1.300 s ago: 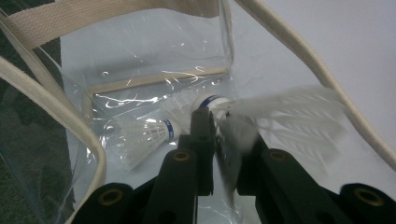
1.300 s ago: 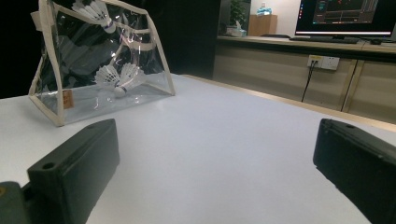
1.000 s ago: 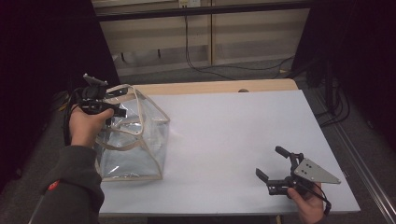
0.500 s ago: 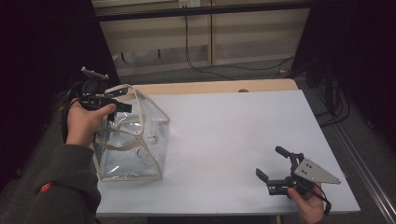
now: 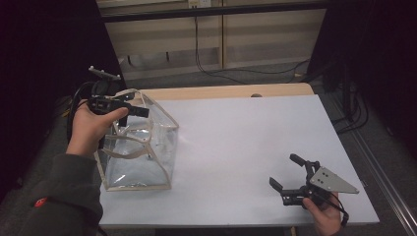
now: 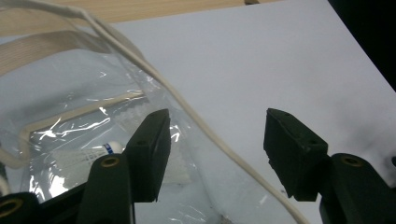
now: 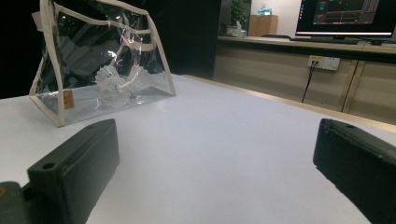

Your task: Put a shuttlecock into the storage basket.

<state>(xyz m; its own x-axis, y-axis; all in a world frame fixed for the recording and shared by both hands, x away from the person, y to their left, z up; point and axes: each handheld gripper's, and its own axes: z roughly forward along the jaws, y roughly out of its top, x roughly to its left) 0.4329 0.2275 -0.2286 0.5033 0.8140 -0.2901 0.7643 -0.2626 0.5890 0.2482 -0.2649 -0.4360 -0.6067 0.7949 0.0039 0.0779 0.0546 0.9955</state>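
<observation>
- the left gripper (image 5: 139, 111) hovers at the upper left of the high view, over the top of the clear bag (image 5: 140, 152) – its jaws have just been opening and stand partly apart, the bag's cream rim cord running between them with no pad pressing on it.
- inside the bag lies a shuttlecock (image 7: 109, 84), low in the bag near its floor.
- the right gripper (image 5: 290, 177) rests at the lower right, jaws wide, nothing between them.
- risk, as i judge it – the soft bag may sag or tip once released, and a jaw could snag the cord and drag it over.
</observation>
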